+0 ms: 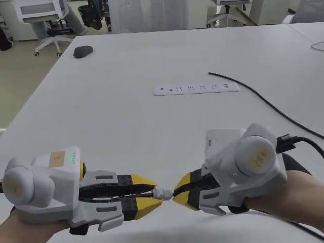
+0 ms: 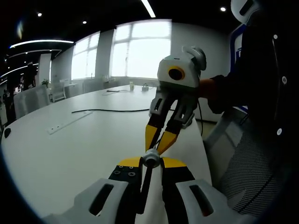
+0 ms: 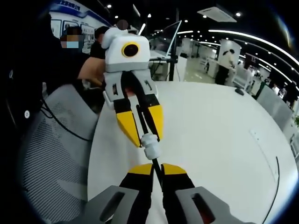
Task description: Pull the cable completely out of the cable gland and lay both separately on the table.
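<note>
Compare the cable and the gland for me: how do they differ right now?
The cable is black, thin and long; the gland is white, short and stubby. The right gripper pinches the cable; the left gripper holds the gland. Both are joined, held between the two grippers.

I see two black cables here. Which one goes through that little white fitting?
The thin cable held between the left gripper and right gripper, running through the cable gland. The other black cable lies loose by the power strip.
</note>
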{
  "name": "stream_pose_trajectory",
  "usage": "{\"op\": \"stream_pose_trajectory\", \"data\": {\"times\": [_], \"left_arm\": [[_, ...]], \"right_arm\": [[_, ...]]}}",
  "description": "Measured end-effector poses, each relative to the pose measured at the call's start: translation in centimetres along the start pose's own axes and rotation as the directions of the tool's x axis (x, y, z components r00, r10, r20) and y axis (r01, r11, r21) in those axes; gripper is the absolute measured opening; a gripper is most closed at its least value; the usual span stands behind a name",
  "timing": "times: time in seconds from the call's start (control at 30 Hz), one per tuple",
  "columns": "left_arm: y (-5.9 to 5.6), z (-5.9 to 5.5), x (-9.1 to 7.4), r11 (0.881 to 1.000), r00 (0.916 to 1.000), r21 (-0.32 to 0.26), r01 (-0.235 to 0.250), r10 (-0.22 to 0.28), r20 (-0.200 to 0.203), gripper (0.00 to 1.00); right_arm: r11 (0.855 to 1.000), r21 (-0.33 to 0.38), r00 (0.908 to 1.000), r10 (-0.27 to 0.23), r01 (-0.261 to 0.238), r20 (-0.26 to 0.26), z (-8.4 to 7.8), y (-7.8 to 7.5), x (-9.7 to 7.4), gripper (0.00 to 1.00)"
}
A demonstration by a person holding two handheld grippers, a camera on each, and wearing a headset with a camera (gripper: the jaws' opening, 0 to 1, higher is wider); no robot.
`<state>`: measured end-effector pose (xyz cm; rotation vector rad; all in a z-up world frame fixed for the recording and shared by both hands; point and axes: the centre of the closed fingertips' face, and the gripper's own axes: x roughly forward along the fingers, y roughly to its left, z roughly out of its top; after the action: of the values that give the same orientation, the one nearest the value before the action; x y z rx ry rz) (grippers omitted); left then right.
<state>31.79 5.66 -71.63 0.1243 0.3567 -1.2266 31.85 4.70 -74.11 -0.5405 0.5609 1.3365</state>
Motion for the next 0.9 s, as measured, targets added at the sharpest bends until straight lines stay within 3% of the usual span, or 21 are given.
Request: {"op": "stream_pose_trajectory", "data": {"times": [0.43, 0.7, 0.9], "left_arm": [[0.2, 0.0, -1.6, 1.0, 0.9997, -0.003, -0.022, 0.022, 0.009, 0.15], [0.5, -0.4, -4.2, 0.996, 0.9963, -0.013, -0.085, 0.086, 0.011, 0.15], [0.6, -1.3, -6.7, 0.987, 0.9868, -0.038, -0.159, 0.16, 0.023, 0.15]], "right_arm": [[1.0, -0.021, 0.9984, 0.006, -0.007, -0.056, -1.8, -0.3, -0.9, 0.0], [0.999, -0.036, 0.9967, -0.009, 0.006, -0.08, -2.3, -0.7, -1.2, 0.0], [0.999, -0.05, 0.9956, 0.012, -0.017, -0.093, -2.0, -0.4, -0.6, 0.0]]}}
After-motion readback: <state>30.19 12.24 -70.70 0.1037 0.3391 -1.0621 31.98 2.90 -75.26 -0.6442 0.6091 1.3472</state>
